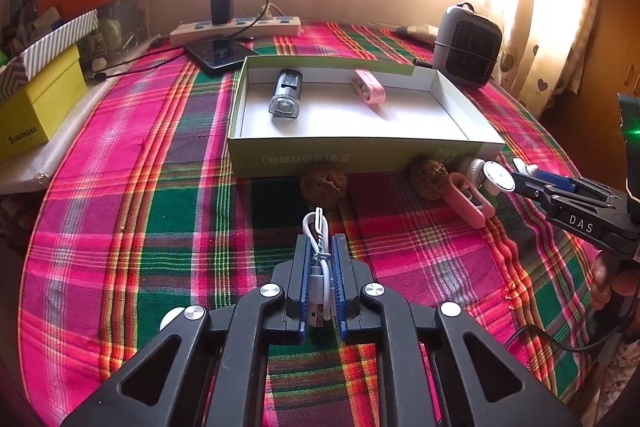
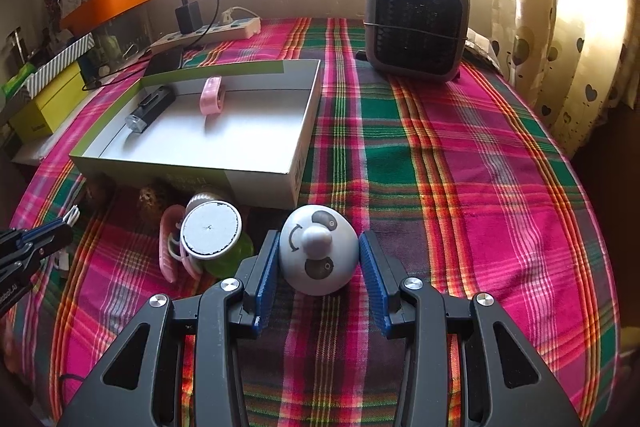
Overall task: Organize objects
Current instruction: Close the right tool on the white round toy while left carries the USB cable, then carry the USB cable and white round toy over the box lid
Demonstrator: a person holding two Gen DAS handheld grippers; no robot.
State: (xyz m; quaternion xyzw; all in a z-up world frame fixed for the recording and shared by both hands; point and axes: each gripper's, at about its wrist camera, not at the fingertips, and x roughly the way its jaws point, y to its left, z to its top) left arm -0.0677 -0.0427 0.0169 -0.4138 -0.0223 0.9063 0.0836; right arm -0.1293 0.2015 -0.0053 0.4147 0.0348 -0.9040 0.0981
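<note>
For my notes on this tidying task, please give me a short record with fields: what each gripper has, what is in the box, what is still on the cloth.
left gripper: jaws shut on the coiled white cable
right gripper: jaws around the white round gadget, contact unclear
box: holds a bike light and a pink clip
on the cloth: two walnuts, another pink clip, a green bottle with a white lid

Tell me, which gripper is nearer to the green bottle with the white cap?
Right. The right gripper sits just beside the green bottle, around a white panda-faced object. The left gripper is farther, past the pink clip.
</note>
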